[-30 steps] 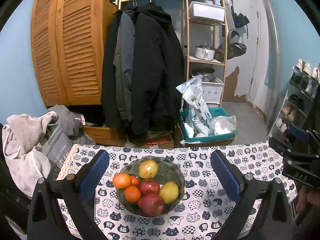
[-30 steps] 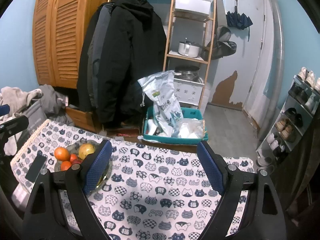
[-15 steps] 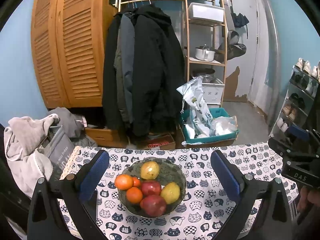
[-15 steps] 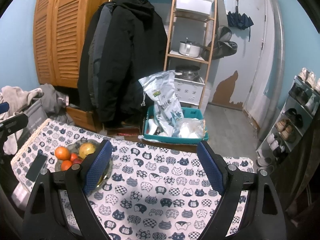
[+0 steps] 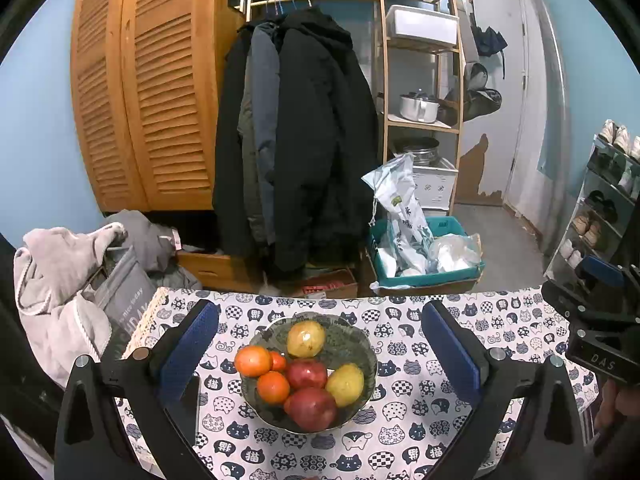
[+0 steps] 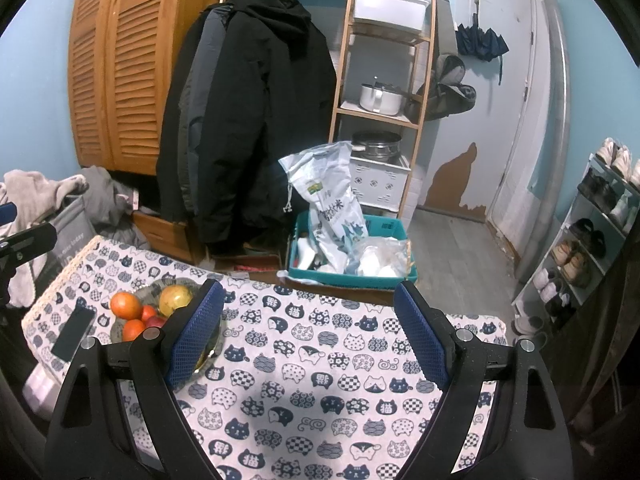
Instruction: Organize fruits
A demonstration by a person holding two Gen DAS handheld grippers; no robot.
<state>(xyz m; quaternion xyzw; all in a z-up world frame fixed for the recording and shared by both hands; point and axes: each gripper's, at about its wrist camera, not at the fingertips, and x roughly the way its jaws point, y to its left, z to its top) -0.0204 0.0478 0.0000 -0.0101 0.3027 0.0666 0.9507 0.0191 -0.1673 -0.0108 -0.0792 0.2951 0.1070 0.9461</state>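
Fingers (image 5: 192, 344) spread wide, fruit bowl (image 5: 358, 350) centred between them.

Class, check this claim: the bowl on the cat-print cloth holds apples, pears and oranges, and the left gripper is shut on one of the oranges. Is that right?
Not quite. The left gripper is open and holds nothing; its fingers stand wide to either side of the bowl. The left wrist view shows this. The apples, pears and oranges do lie in the bowl on the cloth.

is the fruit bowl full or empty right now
Full: the bowl holds two pears, two red apples and several oranges, heaped close together.
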